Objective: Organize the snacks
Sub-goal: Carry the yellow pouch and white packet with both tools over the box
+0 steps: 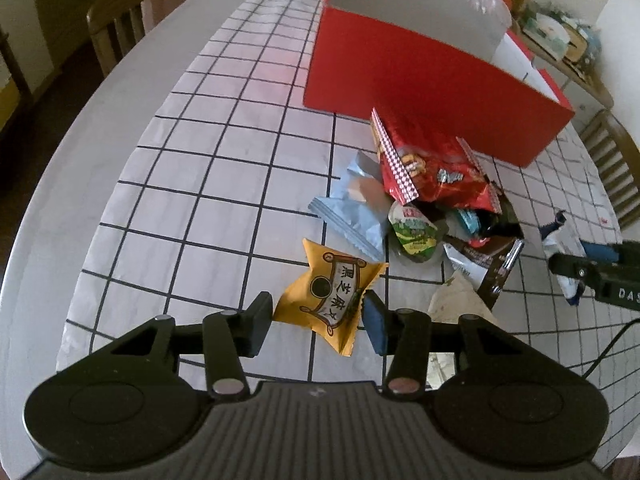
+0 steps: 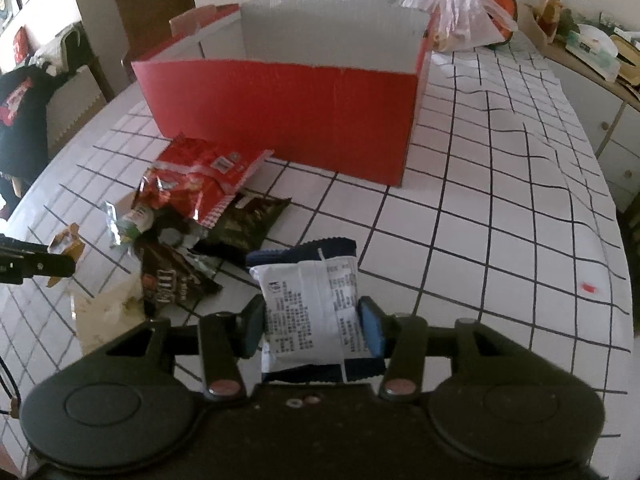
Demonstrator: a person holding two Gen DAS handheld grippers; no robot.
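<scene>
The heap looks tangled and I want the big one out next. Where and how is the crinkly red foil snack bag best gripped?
Probably the red foil snack bag by its checkered sealed edge, from the open table side, not the red cardboard box side. That flat seam stands clear atop the pile, thin enough for the jaws.

- Wooden chair [image 1: 114, 16] at the table's far left edge.
- Checked tablecloth [image 2: 500, 208] covering the table.
- Clear plastic bag [image 2: 460, 4] behind the box, far right.
- Cluttered side counter [image 2: 592, 48] along the right wall.
- Dark garment [image 2: 20, 108] draped far left.
</scene>
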